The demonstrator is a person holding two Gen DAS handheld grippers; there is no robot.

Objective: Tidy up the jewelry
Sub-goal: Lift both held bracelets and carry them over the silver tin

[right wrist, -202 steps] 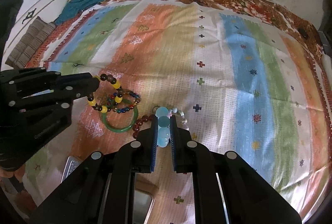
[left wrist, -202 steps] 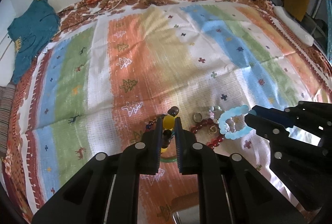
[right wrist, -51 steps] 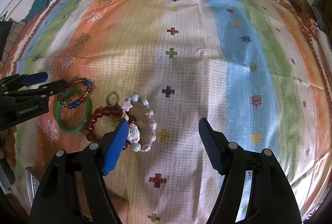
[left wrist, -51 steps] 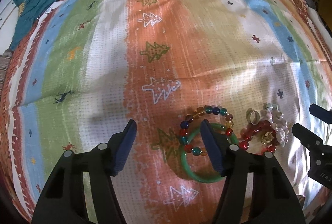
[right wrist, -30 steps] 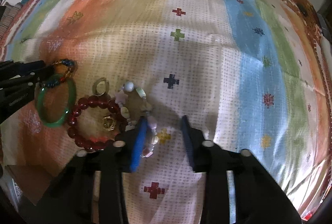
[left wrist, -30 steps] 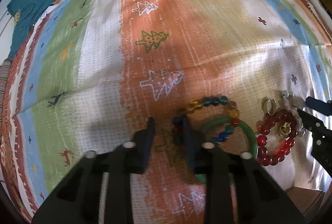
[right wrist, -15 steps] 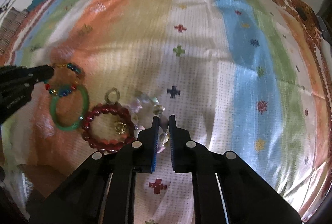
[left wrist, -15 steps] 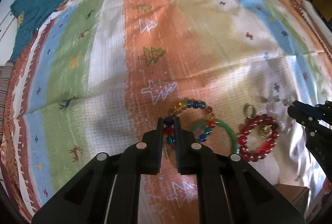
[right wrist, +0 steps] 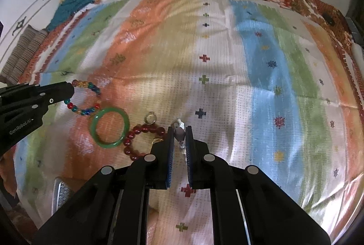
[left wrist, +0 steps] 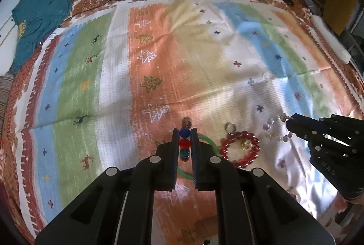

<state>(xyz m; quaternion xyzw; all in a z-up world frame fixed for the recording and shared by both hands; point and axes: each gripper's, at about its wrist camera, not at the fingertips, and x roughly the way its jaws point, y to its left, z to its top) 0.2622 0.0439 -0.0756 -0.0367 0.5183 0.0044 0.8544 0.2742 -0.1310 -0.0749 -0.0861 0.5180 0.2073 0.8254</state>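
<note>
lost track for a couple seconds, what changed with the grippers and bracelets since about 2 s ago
Both grippers were open then. The left gripper has since closed on the multicolored bead bracelet and lifted it off the green bangle. The right gripper has closed on the pale bead bracelet and raised it beside the red bead bracelet. The bangle, red bracelet and small ring stayed on the striped cloth.

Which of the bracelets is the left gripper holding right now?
The multicolored bead bracelet: the left gripper is shut on its beads. The green bangle and red bead bracelet lie free on the cloth.
</note>
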